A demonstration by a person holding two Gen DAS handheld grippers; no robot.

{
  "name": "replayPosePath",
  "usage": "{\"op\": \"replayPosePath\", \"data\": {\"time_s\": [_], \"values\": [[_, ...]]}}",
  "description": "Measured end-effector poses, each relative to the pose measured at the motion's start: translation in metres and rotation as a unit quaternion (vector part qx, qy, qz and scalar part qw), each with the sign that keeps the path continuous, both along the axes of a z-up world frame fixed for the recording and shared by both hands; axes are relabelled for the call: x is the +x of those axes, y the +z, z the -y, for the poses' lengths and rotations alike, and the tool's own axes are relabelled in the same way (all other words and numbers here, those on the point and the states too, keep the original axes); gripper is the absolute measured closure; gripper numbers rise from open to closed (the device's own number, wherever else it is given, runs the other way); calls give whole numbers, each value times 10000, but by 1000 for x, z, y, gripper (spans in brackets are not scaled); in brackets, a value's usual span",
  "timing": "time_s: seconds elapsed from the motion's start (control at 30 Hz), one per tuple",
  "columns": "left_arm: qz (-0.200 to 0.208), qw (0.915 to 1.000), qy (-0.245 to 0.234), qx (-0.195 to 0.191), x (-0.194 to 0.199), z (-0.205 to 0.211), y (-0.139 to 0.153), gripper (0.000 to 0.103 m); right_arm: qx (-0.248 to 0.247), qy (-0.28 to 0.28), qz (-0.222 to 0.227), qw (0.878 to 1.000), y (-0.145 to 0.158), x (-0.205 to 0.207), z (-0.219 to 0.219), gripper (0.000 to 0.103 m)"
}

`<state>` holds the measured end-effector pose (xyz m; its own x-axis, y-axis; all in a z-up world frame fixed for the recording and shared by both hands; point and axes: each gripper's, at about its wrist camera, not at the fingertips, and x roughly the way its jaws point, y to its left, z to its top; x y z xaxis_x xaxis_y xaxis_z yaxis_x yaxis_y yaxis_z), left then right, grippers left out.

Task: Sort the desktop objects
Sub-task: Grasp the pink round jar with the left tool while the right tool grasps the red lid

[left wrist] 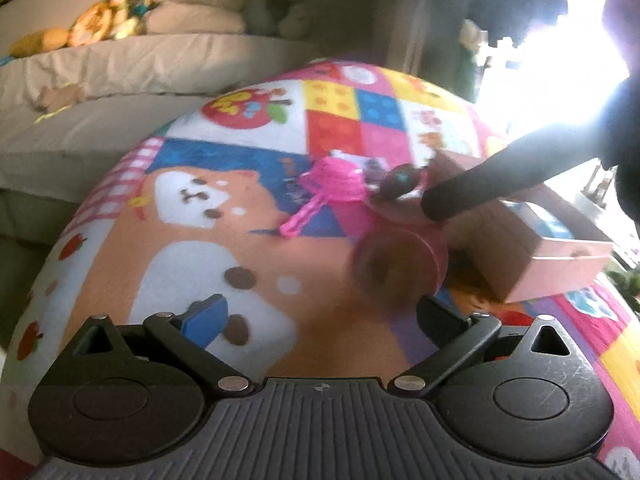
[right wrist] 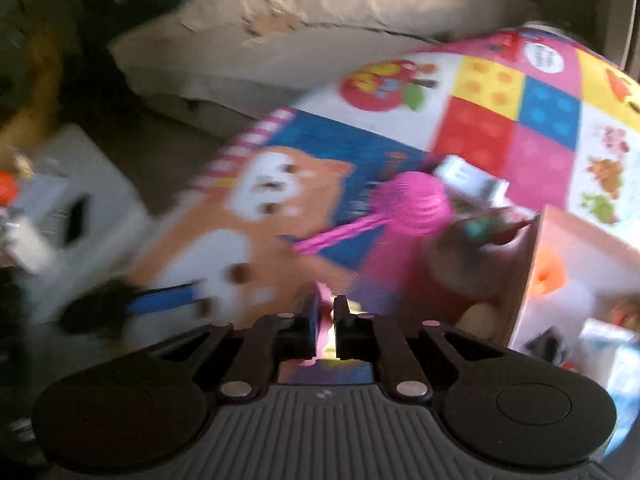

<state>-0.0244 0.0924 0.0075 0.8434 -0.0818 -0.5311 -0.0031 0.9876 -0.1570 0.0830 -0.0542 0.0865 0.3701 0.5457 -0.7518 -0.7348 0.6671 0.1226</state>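
Observation:
A pink toy with a handle (left wrist: pixel 326 192) lies on the colourful cartoon mat (left wrist: pixel 180 248); it also shows in the right wrist view (right wrist: pixel 408 204). A blurred pink round cup (left wrist: pixel 400 264) sits beside a pink cardboard box (left wrist: pixel 532 252). A dark oval object (left wrist: pixel 402 180) lies behind the cup. My left gripper (left wrist: pixel 320 320) is open and empty above the mat, just short of the cup. My right gripper (right wrist: pixel 326 320) is nearly shut on a thin pink item (right wrist: pixel 325 322); what it is I cannot tell. The right view is motion-blurred.
A beige sofa (left wrist: pixel 120 64) with plush toys (left wrist: pixel 108 20) stands behind the table. The pink box (right wrist: pixel 580 280) holds several small items. A white stool-like object (right wrist: pixel 72 216) stands left below the table. Bright window glare fills the upper right of the left view.

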Motion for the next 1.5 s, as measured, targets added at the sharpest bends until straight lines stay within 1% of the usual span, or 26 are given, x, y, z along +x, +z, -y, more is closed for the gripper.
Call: {"op": "replayPosePath", "data": {"time_s": [0.07, 0.13, 0.2, 0.23, 0.3, 0.37, 0.43, 0.5, 0.57, 0.6, 0.63, 0.73, 0.8, 0.83, 1.0, 1.03, 1.07, 1.1, 1.13, 1.27, 1.33, 1.37, 1.43, 1.47, 1.5], "values": [[71, 9998, -168, 89, -3, 4, 1, 0, 64, -72, 125, 9999, 4, -10, 11, 97], [52, 9993, -277, 227, -4, 9, 1, 0, 106, -277, 206, 9993, 5, -17, 25, 97], [37, 9989, -292, 368, -4, 14, 1, 0, 104, -477, 484, 9976, 5, -27, 41, 97], [34, 9986, -301, 425, -3, 16, 2, 0, 91, -560, 659, 9962, 4, -33, 50, 94], [20, 9981, -305, 544, -2, 20, 2, 0, 90, -685, 819, 9942, 1, -42, 67, 81], [-14, 9972, -309, 687, -2, 25, 2, 0, 176, -837, 866, 9926, -3, -52, 84, 53], [-50, 9965, -260, 788, -3, 28, 2, 0, 174, -1001, 1016, 9896, -11, -61, 97, 41], [-100, 9959, -158, 890, -3, 31, 1, 0, 52, -1084, 1212, 9867, -22, -72, 105, 34], [-134, 9956, -89, 925, -3, 33, 2, 1, -8, -1112, 1229, 9862, -35, -79, 108, 22], [-144, 9954, -67, 941, -3, 34, 3, 3, 7, -1109, 1137, 9873, -43, -81, 108, 20], [-146, 9952, -53, 963, -3, 36, 3, 15, 23, -1101, 1055, 9883, -49, -83, 108, 18], [-223, 9944, -93, 1027, -1, 38, 5, 42, 56, -1038, 908, 9904, -63, -84, 100, 16], [-216, 9936, -72, 1103, -2, 39, 6, 42, 82, -1022, 922, 9904, -69, -83, 94, 13], [-214, 9933, -89, 1129, -3, 40, 7, 42, 103, -1008, 925, 9906, -71, -82, 92, 9], [-228, 9914, -230, 1264, -16, 45, 14, 42, 192, -866, 787, 9929, -77, -75, 80, 9], [-226, 9911, -260, 1283, -19, 47, 15, 42, 155, -831, 795, 9932, -79, -75, 78, 18], [-222, 9907, -300, 1305, -22, 48, 17, 42, 81, -781, 752, 9941, -81, -74, 76, 36], [-212, 9903, -330, 1330, -26, 49, 20, 42, 14, -758, 662, 9949, -81, -73, 75, 39], [-210, 9899, -363, 1352, -29, 50, 22, 42, 21, -777, 646, 9949, -80, -74, 77, 39], [-167, 9874, -605, 1450, -44, 58, 35, 42, 120, -631, 393, 9972, -68, -87, 95, 39], [-77, 9866, -805, 1416, -50, 64, 50, 42, 261, -629, 528, 9963, -45, -97, 113, 39], [29, 9859, -912, 1404, -50, 67, 60, 42, 381, -677, 671, 9947, -29, -100, 125, 39], [451, 9822, -1102, 1450, -47, 76, 90, 42, 678, -893, 1088, 9877, 12, -103, 150, 39], [670, 9797, -1171, 1480, -44, 81, 104, 42, 817, -1042, 1329, 9822, 33, -102, 161, 39], [927, 9761, -1256, 1514, -40, 87, 120, 42, 955, -1237, 1627, 9742, 56, -102, 174, 39]]}}
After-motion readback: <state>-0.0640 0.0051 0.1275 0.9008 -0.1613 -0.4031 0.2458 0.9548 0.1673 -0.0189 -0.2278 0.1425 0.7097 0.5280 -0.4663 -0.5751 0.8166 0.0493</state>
